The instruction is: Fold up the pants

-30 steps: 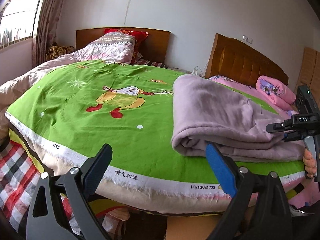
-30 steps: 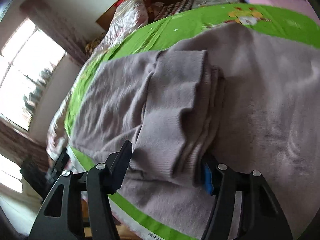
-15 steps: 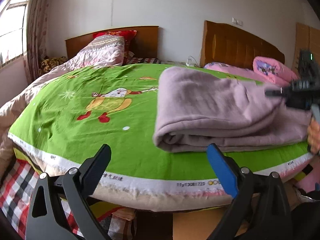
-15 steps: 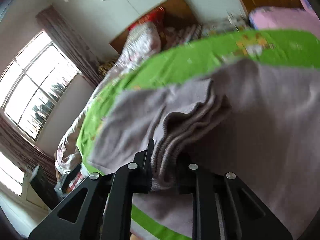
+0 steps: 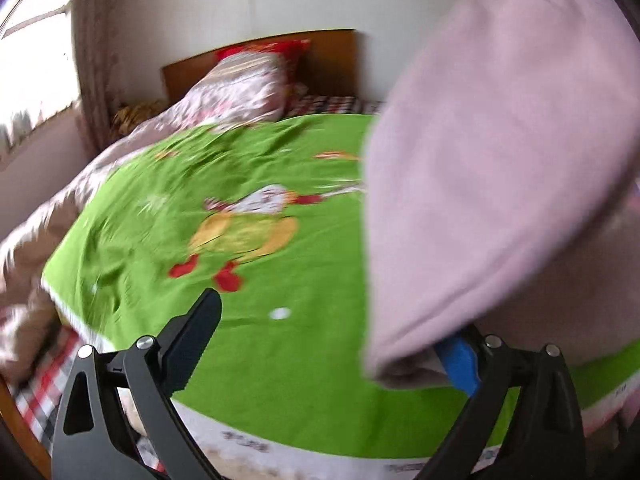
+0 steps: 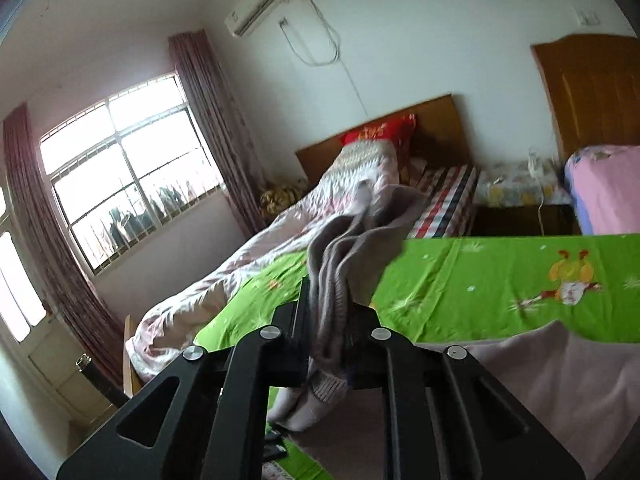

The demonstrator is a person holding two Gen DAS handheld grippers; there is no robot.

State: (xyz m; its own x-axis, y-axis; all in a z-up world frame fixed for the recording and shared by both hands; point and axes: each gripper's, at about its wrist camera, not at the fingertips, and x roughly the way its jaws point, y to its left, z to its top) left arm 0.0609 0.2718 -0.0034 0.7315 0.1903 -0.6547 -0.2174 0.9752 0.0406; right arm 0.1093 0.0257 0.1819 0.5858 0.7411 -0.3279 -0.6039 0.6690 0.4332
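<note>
The mauve-grey pants [image 5: 500,160] hang lifted at the right of the left wrist view, their lower fold still resting on the green cartoon bedsheet [image 5: 280,360]. My left gripper [image 5: 332,332] is open over the sheet, and its blue-padded right finger [image 5: 458,356] sits just under the pants' hanging edge. In the right wrist view my right gripper [image 6: 328,320] is raised, its jaws closing tight on a bunched edge of the pants [image 6: 340,264]. The rest of the cloth [image 6: 540,380] trails down onto the sheet [image 6: 480,280].
Beyond the green sheet is a second bed with a pale flowered quilt [image 6: 248,264], a red pillow [image 6: 380,132] and a wooden headboard [image 6: 436,128]. A window [image 6: 128,168] with curtains is at the left. A pink pillow [image 6: 604,184] lies at the right.
My right gripper went from open around the folded edge to shut on it and rose, lifting the pants off the bed. The left gripper moved in toward the pants' near edge.
</note>
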